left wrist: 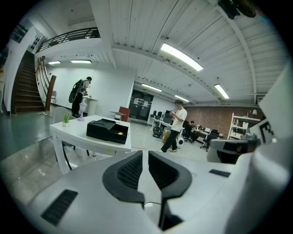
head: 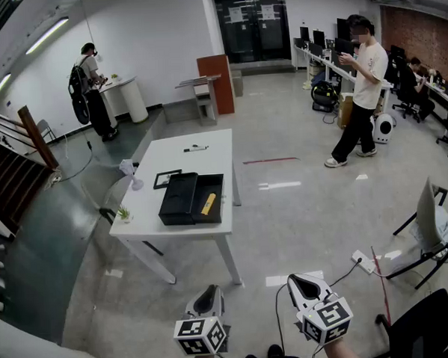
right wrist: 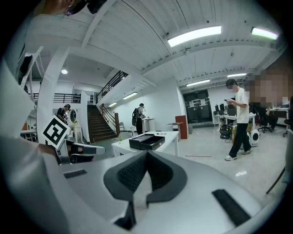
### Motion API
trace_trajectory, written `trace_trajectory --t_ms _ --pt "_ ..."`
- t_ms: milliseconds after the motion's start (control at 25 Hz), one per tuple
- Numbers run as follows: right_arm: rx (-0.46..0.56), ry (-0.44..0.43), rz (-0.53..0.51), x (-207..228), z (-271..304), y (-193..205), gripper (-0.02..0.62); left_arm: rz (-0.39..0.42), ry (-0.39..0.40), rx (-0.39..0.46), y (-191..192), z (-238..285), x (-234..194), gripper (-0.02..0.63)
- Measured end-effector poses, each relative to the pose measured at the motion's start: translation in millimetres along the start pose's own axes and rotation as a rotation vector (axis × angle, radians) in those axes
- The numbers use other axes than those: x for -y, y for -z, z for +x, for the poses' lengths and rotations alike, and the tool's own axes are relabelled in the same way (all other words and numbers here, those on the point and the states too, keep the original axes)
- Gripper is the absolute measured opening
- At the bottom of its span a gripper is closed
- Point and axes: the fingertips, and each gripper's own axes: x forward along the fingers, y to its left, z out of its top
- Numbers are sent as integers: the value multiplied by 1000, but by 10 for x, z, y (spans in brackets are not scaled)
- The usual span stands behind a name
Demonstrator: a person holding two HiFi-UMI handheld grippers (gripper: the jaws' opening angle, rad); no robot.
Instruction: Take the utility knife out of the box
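An open black box (head: 191, 199) lies on the near end of a white table (head: 174, 158). A yellow utility knife (head: 209, 204) rests in its right half. Both grippers hover low over the floor, well short of the table. My left gripper (head: 210, 290) and right gripper (head: 303, 280) point toward the table, jaws shut with nothing between them. In the left gripper view the left gripper (left wrist: 145, 154) is closed, and the box (left wrist: 108, 130) sits far ahead with a yellow spot of the knife (left wrist: 120, 133). The right gripper (right wrist: 146, 154) is also closed, and the box (right wrist: 146, 141) is distant.
A small plant (head: 125, 212), a black frame (head: 167, 178) and a pen (head: 195, 148) share the table. A person (head: 360, 92) stands at the right, another (head: 92, 91) at the back left. A chair (head: 427, 231) and power strip (head: 361, 261) are on the right; stairs (head: 10, 174) are on the left.
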Motion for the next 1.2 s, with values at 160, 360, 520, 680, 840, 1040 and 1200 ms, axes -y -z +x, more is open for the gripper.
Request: trace_trajectory --t_ms 160,360,520,680,840,1040,1200 --pt "5 2 -2 90 21 -18 0 -2 -9 14 -34 69 43 26" --pt "12 9 33 225 -8 7 0 -4 -16 9 6 116 134 26" --pt "12 6 39 302 19 28 0 -7 -10 9 26 190 184 26" --pt "7 -11 52 330 46 46 0 -8 -22 15 -6 213 183 26" --pt "5 -33 62 339 83 45 0 -7 -40 16 -41 223 169 27" --pt "-6 -58 72 369 135 67 0 -1 -66 19 -70 212 151 29" --pt "-9 -75 82 380 153 92 2 2 -80 18 -68 219 162 65"
